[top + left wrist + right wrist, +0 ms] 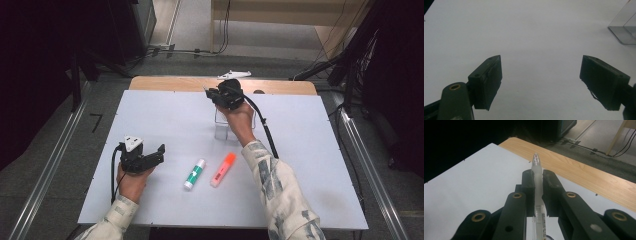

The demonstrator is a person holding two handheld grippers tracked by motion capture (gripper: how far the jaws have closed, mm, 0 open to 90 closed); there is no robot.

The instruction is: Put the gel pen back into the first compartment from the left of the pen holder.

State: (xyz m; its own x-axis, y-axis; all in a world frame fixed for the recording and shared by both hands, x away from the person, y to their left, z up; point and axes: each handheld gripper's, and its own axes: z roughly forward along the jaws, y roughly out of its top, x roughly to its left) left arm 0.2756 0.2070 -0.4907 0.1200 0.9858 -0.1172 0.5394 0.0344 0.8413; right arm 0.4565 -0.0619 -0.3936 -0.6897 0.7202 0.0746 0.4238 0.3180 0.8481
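My right gripper (214,94) is held up over the far middle of the white board, shut on a clear pen (538,182). The pen's tip sticks out past the jaws toward the board's far edge. Just under that hand stands a clear plastic box (221,128). My left gripper (145,153) rests low at the near left, with its jaws wide apart and nothing between them (541,80). The clear box (624,30) shows at the upper right of the left gripper view. A green and white glue stick (195,174) and an orange highlighter (223,169) lie between the two forearms.
The white board (165,115) lies on a wooden table (170,83), which shows as a strip along the far edge. A small white object (234,75) lies on that strip. Metal rails run along both sides of the table on the floor.
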